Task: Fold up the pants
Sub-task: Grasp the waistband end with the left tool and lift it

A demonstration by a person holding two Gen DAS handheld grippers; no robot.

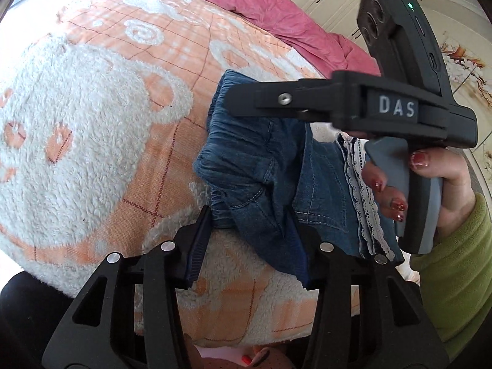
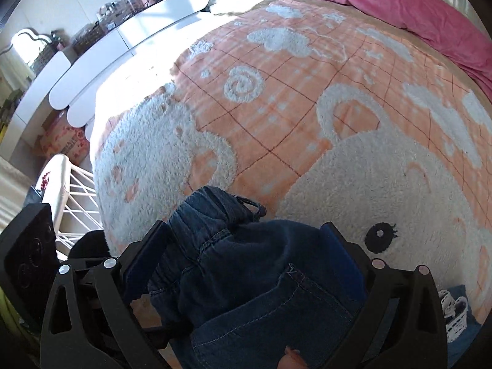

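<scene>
Jaws of the left gripper (image 1: 249, 215) stand apart, low over the near edge of a fleecy orange-and-white blanket (image 1: 92, 107). A loose flap of denim leans on one pad only, and bare blanket shows in the gap. The right gripper (image 2: 244, 227) sits further in on the blanket, and its jaws stand wide. The gathered waistband bunches between them and touches both pads. I cannot tell whether they actually pinch the cloth.

The pants (image 1: 246, 160) are blue jeans. They lie partly folded in a rumpled heap near the blanket's front edge, with a white lace trim (image 1: 363, 190) running along their near side. A hand (image 1: 446, 190) in a green sleeve (image 1: 455, 261) holds the right gripper's handle above that lace. A pink duvet (image 1: 276, 15) lies crumpled along the blanket's far side.

The fold looks only partly made, and several things could spoil it. If the left pads come together where they are, they may catch only the top flap. The layers beneath would then stay behind and the fold would pull askew. A low grip might also pinch the blanket's pile along with the denim and drag the bedding. The thick wad of waistband in the right jaws could slip free when lifted. Lifting it unevenly would twist the legs, leaving the lace hems mismatched.
</scene>
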